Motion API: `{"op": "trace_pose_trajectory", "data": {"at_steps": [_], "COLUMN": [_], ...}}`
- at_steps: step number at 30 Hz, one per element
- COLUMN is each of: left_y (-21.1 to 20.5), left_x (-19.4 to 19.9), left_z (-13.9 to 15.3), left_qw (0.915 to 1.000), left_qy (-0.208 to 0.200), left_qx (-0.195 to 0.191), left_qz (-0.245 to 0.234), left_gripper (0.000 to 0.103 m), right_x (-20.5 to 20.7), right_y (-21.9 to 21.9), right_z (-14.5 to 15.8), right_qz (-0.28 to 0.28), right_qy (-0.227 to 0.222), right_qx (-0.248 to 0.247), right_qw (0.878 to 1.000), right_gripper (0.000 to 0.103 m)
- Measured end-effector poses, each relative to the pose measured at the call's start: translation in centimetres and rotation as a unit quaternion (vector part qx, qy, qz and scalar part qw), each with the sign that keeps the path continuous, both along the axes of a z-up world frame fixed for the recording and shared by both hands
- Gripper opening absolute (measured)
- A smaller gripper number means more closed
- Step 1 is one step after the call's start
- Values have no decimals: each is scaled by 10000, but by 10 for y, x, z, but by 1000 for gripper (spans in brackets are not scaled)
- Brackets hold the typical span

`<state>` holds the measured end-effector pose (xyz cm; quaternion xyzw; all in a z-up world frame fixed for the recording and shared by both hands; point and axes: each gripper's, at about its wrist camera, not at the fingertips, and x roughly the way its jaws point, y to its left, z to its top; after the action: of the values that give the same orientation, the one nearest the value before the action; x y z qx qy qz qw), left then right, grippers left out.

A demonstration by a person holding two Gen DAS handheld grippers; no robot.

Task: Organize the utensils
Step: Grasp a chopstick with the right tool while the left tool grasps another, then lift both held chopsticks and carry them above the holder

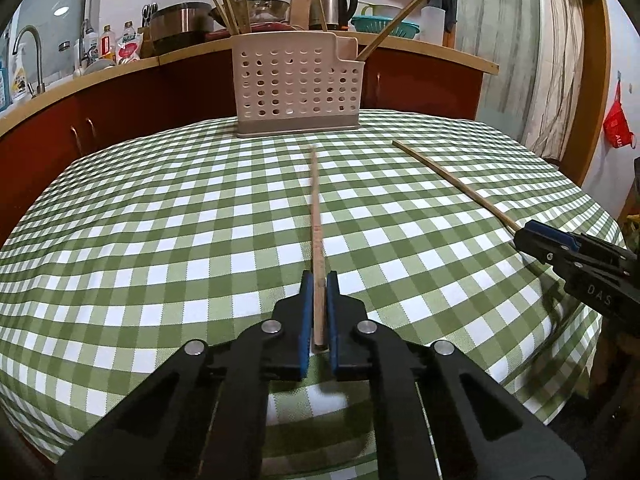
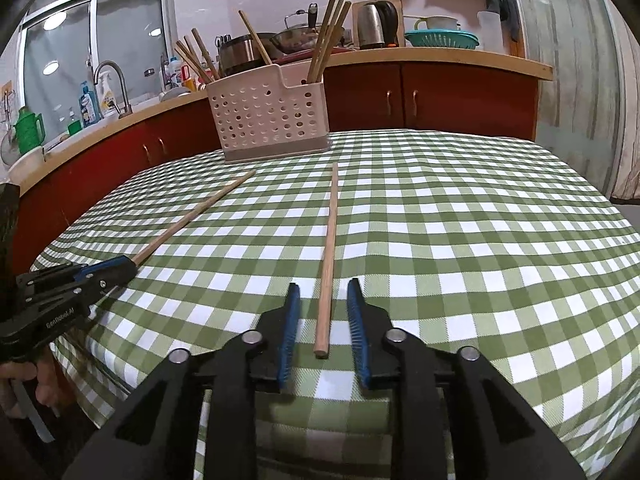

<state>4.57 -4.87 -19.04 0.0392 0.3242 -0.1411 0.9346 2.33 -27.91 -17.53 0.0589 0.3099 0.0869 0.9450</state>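
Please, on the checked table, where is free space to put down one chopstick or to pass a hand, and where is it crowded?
Free: the wide cloth right of the loose chopstick, out to the tablecloth edge, and the patch left of the held chopstick. The strip before the utensil holder is narrow. Crowded: the near edge, where the left gripper grips one chopstick and the right gripper straddles the other.

A: Chopsticks on the tablecloth (image 2: 460, 220)?
B: 2 – one (image 1: 317, 216) betw. my left gripper's (image 1: 319, 280) pads, one (image 2: 328, 256) lying betw. my right gripper's (image 2: 322, 292) spread pads.
A: Holders?
B: 1 perforated caddy (image 2: 272, 120) nr the far edge, 2 compartments.
A: Sticks in it?
B: Approx. 8; they overlap, can't count exactly.
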Motion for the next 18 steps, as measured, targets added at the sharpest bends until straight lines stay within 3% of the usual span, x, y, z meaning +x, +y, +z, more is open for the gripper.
{"op": "trace_pose_trajectory", "data": {"at_steps": [5, 18], "left_y": [4, 33], "left_x": [-2, -15], "left_z": [3, 49], "left_qw": [10000, 9973], "left_qy": [-35, -624], "left_qx": [-41, -183], "left_qz": [39, 348], "left_gripper": [7, 7], "right_x": [-2, -14], "right_y": [-1, 8], "right_z": [1, 45], "right_qz": [3, 67], "right_qy": [39, -590], "right_qx": [13, -109], "right_qw": [10000, 9982], "right_gripper": [7, 7]}}
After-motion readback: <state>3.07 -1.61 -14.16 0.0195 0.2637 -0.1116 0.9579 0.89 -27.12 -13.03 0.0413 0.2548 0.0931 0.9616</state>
